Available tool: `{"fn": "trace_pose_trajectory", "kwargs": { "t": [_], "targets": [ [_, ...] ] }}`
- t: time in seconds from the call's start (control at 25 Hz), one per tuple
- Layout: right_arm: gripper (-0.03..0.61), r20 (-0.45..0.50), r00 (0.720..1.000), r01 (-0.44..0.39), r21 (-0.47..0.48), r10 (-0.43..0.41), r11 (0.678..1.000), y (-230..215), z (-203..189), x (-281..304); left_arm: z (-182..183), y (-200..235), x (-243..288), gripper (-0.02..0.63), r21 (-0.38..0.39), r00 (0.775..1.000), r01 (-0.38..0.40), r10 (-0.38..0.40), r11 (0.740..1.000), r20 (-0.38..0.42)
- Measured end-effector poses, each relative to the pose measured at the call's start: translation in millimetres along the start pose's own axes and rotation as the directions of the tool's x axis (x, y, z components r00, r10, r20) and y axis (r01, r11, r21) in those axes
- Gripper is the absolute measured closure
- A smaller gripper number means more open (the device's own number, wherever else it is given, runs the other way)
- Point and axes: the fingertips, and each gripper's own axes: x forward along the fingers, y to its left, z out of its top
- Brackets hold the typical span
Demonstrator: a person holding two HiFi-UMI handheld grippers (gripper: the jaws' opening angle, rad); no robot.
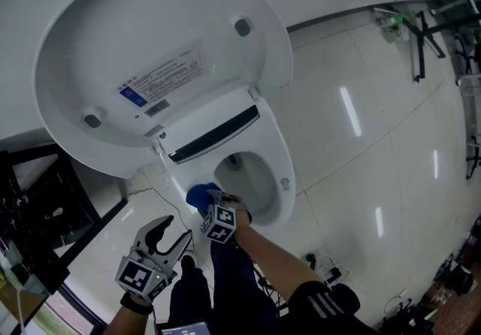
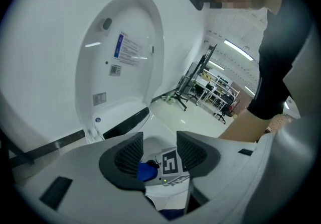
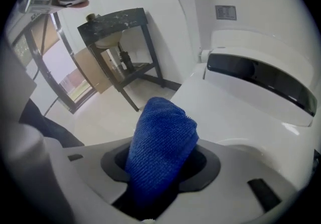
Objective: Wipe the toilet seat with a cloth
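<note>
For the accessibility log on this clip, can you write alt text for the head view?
Seen from above, the right gripper holds a blue cloth at the near edge of a white toilet seat, lid raised. The left gripper hangs lower left, fingers apart and empty, over the glossy floor.

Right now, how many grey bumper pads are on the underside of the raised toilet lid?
2. One bumper pad sits upper right on the lid, the other lower left, in the head view.

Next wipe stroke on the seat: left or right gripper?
Right. The right gripper is shut on the blue cloth at the toilet seat rim; the left gripper is open and empty, away from the seat.
</note>
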Motion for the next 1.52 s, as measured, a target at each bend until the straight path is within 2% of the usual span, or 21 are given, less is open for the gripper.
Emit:
{"fn": "trace_pose_trajectory", "kwargs": {
  "t": [0.24,0.36,0.44,0.56,0.68,0.84,1.0,1.12,1.28,1.4,1.52],
  "targets": [
    [0.362,-0.006,0.998,-0.056,0.016,0.056,0.998,24.8,-27.1,-6.9,-5.3,-8.1,-5.4,0.397,0.012,1.000,0.018,-0.018,1.000,0.000],
    [0.362,0.081,0.997,0.003,0.103,-0.011,0.995,5.4,-8.3,-28.8,1.9,-14.2,-12.9,0.397,0.026,1.000,0.020,-0.021,0.999,0.015],
    [0.360,0.164,0.983,0.045,0.191,-0.077,0.981,-13.2,13.8,-55.1,11.7,-18.8,-20.6,0.397,0.044,0.999,0.024,-0.026,0.999,0.034],
    [0.360,0.270,0.950,0.089,0.250,-0.158,0.964,-32.4,50.7,-103.2,26.2,-27.9,-38.0,0.397,0.082,0.997,0.027,-0.032,0.996,0.064],
    [0.360,0.360,0.895,0.168,0.271,-0.262,0.948,-48.8,91.9,-173.5,42.1,-39.6,-62.5,0.397,0.121,0.993,0.025,-0.038,0.992,0.108],
    [0.360,0.428,0.828,0.249,0.298,-0.362,0.921,-34.6,126.7,-259.1,44.7,-67.6,-109.4,0.397,0.175,0.988,0.042,-0.067,0.984,0.140],
    [0.360,0.498,0.756,0.233,0.404,-0.426,0.885,18.1,150.2,-332.9,34.7,-99.5,-175.5,0.397,0.221,0.981,0.059,-0.098,0.973,0.168],
    [0.360,0.529,0.691,0.236,0.480,-0.493,0.845,70.9,152.7,-389.2,28.9,-128.1,-229.9,0.397,0.285,0.967,0.076,-0.140,0.955,0.211],
    [0.360,0.551,0.615,0.296,0.502,-0.565,0.812,176.1,159.7,-462.0,3.2,-161.7,-308.0,0.397,0.406,0.951,0.085,-0.196,0.910,0.240],
    [0.360,0.565,0.555,0.328,0.526,-0.610,0.785,254.5,161.1,-497.5,-11.9,-186.5,-359.9,0.397,0.430,0.942,0.103,-0.227,0.897,0.248],
    [0.360,0.571,0.523,0.326,0.553,-0.633,0.767,331.5,158.0,-521.7,-31.8,-208.5,-411.0,0.397,0.435,0.934,0.118,-0.249,0.893,0.257]
  ]
}}
